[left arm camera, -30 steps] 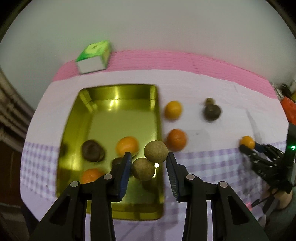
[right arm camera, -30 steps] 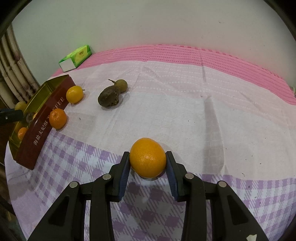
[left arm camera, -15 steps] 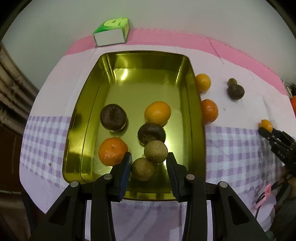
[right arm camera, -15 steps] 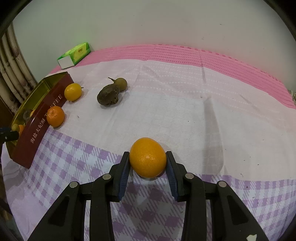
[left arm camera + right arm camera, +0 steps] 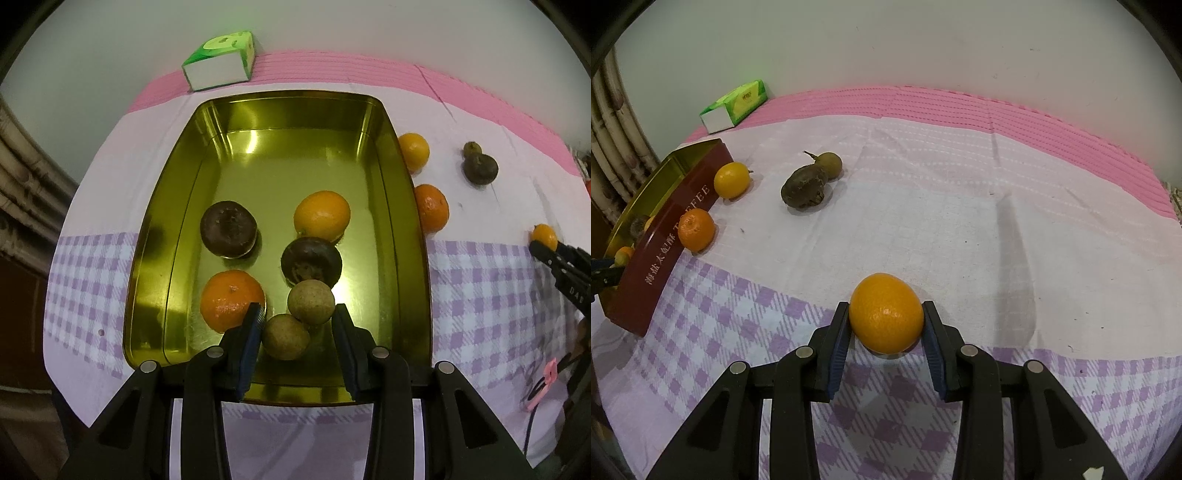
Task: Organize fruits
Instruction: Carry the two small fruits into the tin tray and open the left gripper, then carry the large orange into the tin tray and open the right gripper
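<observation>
Left gripper [image 5: 297, 319] hangs over the near end of the gold tin [image 5: 177, 206], jaws apart. Two tan round fruits sit between the pads: near one [image 5: 285, 336] against the left pad, far one [image 5: 311, 302] just left of the right pad, with a small gap. Can't tell from this angle whether they're resting on the tin floor or pinched.

Also in the tin: an orange [image 5: 232, 300] near-left, a dark wrinkled fruit [image 5: 228, 229] far-left, a yellower orange [image 5: 322, 215] far-right, and a second dark fruit [image 5: 311, 262] touching it on the near side.

Outside the tin's right wall on the tablecloth [image 5: 480, 295]: a small orange [image 5: 430, 208] touching the wall, a yellow-orange one [image 5: 414, 151] farther back, also at the wall. Well right of those, a dark lumpy fruit [image 5: 480, 168] with a small green-brown fruit [image 5: 472, 148] touching its far side.

Right gripper [image 5: 886, 321] is clamped on an orange fruit [image 5: 885, 313], both pads pressed on its sides, low over the purple-check part of the cloth, well right of the tin. The tin's side shows dark red with lettering in the right wrist view.

Green-and-white box [image 5: 221, 61] sits on the pink strip behind the tin's far-left corner.
</observation>
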Tool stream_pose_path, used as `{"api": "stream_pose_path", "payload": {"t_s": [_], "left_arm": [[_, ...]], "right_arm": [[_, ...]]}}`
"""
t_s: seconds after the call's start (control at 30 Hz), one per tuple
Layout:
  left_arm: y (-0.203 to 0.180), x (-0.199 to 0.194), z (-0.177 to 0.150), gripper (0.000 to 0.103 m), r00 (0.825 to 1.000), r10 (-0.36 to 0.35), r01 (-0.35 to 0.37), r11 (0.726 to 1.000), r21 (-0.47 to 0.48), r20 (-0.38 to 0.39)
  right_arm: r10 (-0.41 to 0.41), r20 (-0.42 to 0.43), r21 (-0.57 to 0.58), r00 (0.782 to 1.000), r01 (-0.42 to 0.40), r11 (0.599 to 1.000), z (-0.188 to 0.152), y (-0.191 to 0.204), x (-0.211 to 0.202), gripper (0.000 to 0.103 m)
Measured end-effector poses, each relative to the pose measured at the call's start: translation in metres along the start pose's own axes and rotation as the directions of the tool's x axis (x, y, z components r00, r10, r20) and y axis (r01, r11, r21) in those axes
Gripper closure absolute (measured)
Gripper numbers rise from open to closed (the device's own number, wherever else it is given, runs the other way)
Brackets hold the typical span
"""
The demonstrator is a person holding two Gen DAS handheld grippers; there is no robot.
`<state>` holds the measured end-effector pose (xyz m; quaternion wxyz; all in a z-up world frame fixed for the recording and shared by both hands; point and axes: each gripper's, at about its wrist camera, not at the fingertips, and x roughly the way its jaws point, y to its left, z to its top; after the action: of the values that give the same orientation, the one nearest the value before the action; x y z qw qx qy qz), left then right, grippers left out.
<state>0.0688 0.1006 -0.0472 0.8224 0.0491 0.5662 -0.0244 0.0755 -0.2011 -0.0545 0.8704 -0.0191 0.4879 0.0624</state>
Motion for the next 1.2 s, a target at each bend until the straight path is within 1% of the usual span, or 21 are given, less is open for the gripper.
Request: {"api": "stream_pose_path", "payload": {"t_s": [0.7, 0.8, 0.87, 0.93, 1.07, 1.2], "left_arm": [[0.001, 0.005, -0.003, 0.063, 1.000, -0.012, 0.012, 1.000, 0.006, -0.011], [0.002, 0.002, -0.002, 0.059, 1.000, -0.019, 0.019, 1.000, 0.002, -0.008], [0.002, -0.001, -0.001, 0.051, 1.000, -0.019, 0.019, 1.000, 0.001, -0.001], [0.003, -0.006, -0.001, 0.047, 1.000, -0.016, 0.016, 1.000, 0.000, 0.012], [0.006, -0.018, 0.001, 0.043, 0.999, -0.015, 0.015, 1.000, -0.011, 0.044], [0.012, -0.031, 0.002, 0.040, 0.996, 0.003, -0.001, 1.000, -0.027, 0.088]], "right_arm": [[-0.030, -0.009, -0.008, 1.000, 0.029, 1.000, 0.000, 0.003, 0.000, 0.068], [-0.033, -0.010, -0.004, 0.999, 0.033, 0.999, 0.001, 0.004, 0.001, 0.068], [-0.038, -0.011, -0.003, 0.999, 0.038, 0.999, 0.001, 0.005, 0.001, 0.068], [-0.042, -0.012, 0.000, 0.999, 0.042, 0.999, 0.001, 0.006, 0.000, 0.068], [-0.049, -0.014, 0.006, 0.999, 0.049, 0.999, 0.000, 0.007, 0.000, 0.068], [-0.055, -0.015, 0.017, 0.998, 0.055, 0.998, 0.001, 0.007, -0.001, 0.068]]}}
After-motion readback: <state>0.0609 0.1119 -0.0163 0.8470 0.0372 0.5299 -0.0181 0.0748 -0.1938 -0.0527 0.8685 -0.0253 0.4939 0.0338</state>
